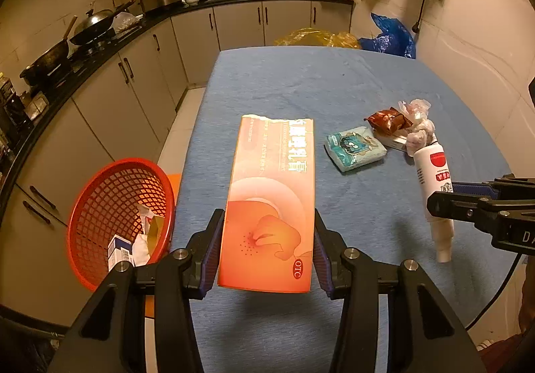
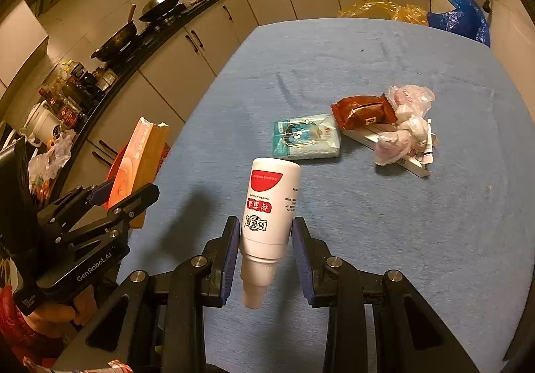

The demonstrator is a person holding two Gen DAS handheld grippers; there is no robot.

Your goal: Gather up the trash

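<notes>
1. Left gripper (image 1: 267,236) is clamping an orange box (image 1: 271,202) between its pads, above the table (image 1: 301,88) edge beside the red basket (image 1: 100,205).
2. Right gripper (image 2: 265,259) is clamping a white bottle (image 2: 267,209), cap pointing backward.
3. Tissue pack (image 2: 306,137), brown wrapper (image 2: 362,112) and crumpled plastic (image 2: 404,122) are lying ahead.

Dim, warm yellowish light from above, and the blue tablecloth (image 1: 334,78) carries soft shadows just left of the white bottle (image 2: 269,205). Counters beyond the tablecloth bow hard (fisheye), corners go black; foreground stays sharp.
</notes>
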